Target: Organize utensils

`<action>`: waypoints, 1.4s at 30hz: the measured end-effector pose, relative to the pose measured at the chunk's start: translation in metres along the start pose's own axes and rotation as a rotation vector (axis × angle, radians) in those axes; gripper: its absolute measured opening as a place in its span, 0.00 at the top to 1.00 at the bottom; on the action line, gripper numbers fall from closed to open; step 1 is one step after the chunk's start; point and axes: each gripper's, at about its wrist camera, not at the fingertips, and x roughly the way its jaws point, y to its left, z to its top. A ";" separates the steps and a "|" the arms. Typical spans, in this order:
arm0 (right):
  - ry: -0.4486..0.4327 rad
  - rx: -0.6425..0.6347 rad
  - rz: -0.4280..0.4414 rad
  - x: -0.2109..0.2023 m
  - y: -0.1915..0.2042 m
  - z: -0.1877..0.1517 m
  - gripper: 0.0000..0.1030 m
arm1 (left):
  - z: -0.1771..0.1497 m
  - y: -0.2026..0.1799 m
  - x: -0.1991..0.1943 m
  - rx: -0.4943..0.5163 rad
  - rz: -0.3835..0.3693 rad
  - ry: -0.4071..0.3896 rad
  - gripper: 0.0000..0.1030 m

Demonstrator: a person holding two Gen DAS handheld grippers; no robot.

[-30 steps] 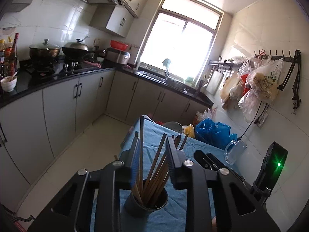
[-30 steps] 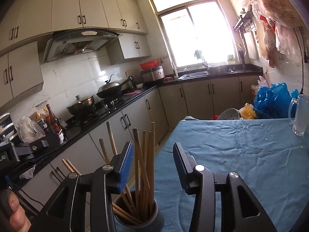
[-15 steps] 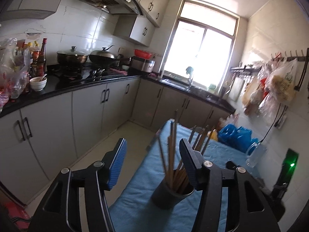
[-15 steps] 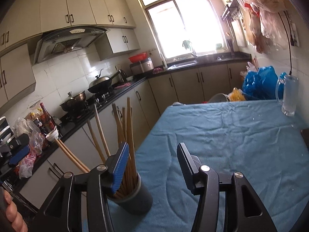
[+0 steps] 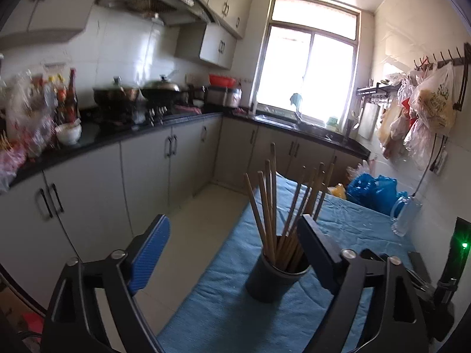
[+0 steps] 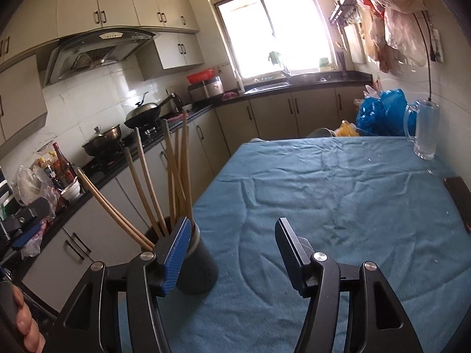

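Observation:
A dark round holder (image 5: pixel 275 276) full of wooden chopsticks (image 5: pixel 269 209) stands upright on the blue cloth near the table's left edge. My left gripper (image 5: pixel 235 235) is open and empty, drawn back, its fingers well apart from the holder. In the right wrist view the holder (image 6: pixel 200 267) and its chopsticks (image 6: pixel 173 176) stand at the left, partly behind my left finger. My right gripper (image 6: pixel 232 241) is open and empty over the cloth, to the right of the holder.
The table is covered by a blue cloth (image 6: pixel 338 206). A glass mug (image 6: pixel 424 129) and blue bags (image 6: pixel 379 111) are at the far right end. A dark flat object (image 6: pixel 459 200) lies at the right edge. Kitchen counters with pots (image 5: pixel 117 97) run along the left.
My left gripper opened, let go of the chopsticks and pulled back from the holder. My right gripper drew back and shifted right, so the holder now sits to its left.

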 end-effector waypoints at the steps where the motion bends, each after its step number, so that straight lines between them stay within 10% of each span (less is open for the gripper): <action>1: 0.001 0.006 -0.007 -0.001 -0.001 -0.002 0.38 | -0.001 -0.002 -0.004 0.013 0.012 -0.022 0.07; 11: 0.004 0.068 -0.061 -0.028 -0.026 -0.027 0.35 | -0.010 -0.037 -0.064 0.138 0.062 -0.261 0.00; 19: -0.049 0.067 -0.093 -0.062 -0.036 -0.041 0.32 | -0.019 -0.056 -0.083 0.137 0.080 -0.268 0.00; 42: -0.096 -0.027 -0.209 -0.092 -0.044 -0.070 0.19 | -0.083 -0.098 -0.036 0.231 -0.022 0.065 0.00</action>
